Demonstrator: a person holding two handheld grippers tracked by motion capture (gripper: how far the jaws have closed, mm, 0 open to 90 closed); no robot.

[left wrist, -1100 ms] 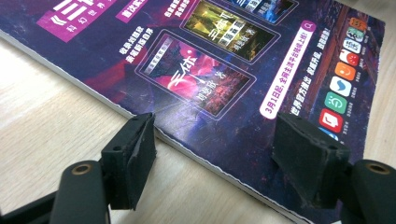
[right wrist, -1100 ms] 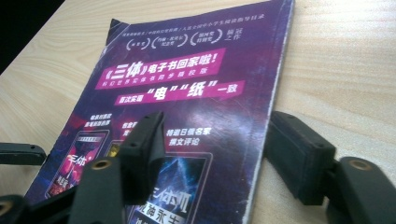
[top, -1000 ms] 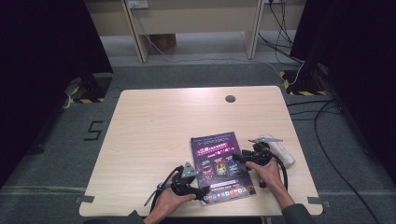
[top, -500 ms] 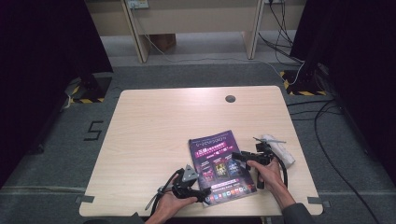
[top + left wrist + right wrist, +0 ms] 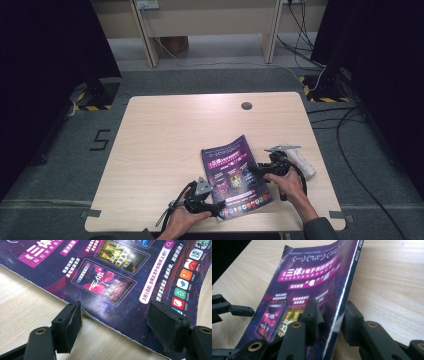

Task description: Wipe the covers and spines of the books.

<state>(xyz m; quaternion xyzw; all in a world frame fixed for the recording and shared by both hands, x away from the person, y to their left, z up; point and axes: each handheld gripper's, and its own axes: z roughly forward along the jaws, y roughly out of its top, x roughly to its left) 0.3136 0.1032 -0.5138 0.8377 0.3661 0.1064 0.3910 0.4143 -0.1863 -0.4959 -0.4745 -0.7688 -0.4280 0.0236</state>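
A magazine point(image 5: 234, 172) with a purple cover lies near the table's front edge, its spine toward the right. My right gripper point(image 5: 261, 170) has just been closing on that spine edge. In the right gripper view one pad point(image 5: 312, 312) lies on the cover of the magazine point(image 5: 312, 275) and the other presses the spine from the far side, with that edge raised a little. My left gripper point(image 5: 216, 206) sits at the magazine's front left edge. In the left gripper view its jaws point(image 5: 116, 326) stand wide apart over the edge of the magazine point(image 5: 112, 277), gripping nothing.
A white oblong object point(image 5: 305, 164) lies on the table point(image 5: 175, 130) just right of my right hand. A small round dark hole point(image 5: 246, 105) sits near the far edge. Cables and desk legs stand on the grey floor beyond.
The right gripper's jaws have narrowed onto the magazine's spine edge, and the magazine has swung slightly. The left hand and its gripper have stayed put.
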